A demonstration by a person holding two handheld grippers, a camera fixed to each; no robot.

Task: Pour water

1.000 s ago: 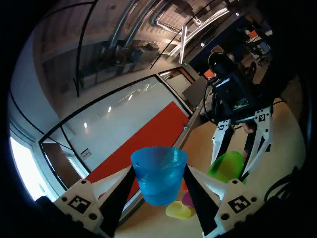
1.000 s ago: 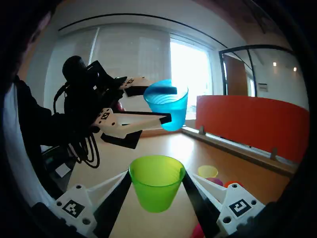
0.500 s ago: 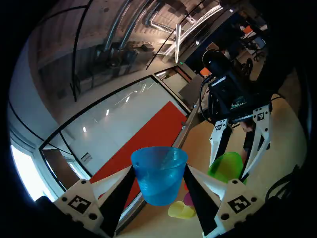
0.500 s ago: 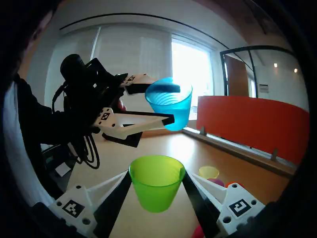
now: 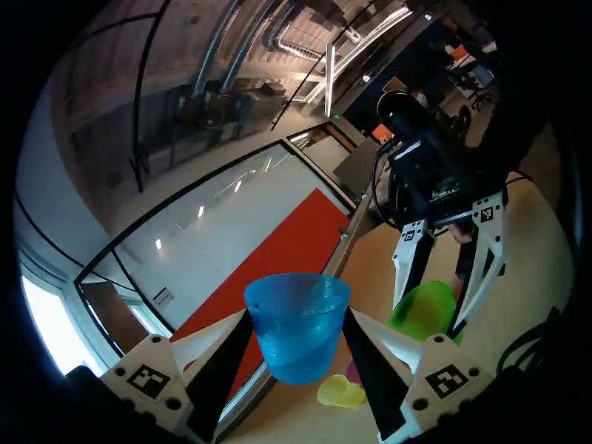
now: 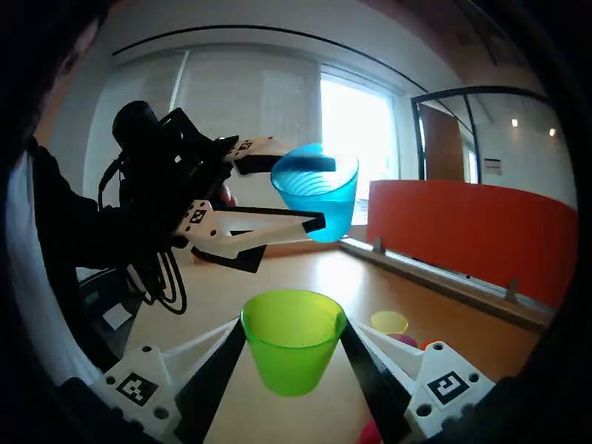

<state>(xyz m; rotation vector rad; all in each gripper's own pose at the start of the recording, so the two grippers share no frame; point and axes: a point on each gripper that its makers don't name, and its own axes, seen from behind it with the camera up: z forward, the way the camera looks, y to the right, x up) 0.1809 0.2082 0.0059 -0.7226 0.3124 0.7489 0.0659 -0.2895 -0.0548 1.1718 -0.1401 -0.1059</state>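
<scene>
- Left gripper view: left gripper (image 5: 297, 320) clenched on blue cup (image 5: 296, 342), both fingers on its sides, cup dead centre.
- Right gripper (image 5: 428, 318) at 2 o'clock of blue cup, farther off, grasping green cup (image 5: 429, 302) betw both fingers.
- Yellow cup (image 5: 340, 390) at 5 o'clock of blue cup, lying on wood table (image 5: 518, 296).
- Right gripper view: green cup upright, low centre, a finger pressed on each side.
- Blue cup up in the air at 12 o'clock of green cup, tilted, rims well apart.
- Can't tell if there's water in either cup.
- Red panel (image 6: 473, 229) along table edge at 3 o'clock, bright window (image 6: 355, 140) behind blue cup.
</scene>
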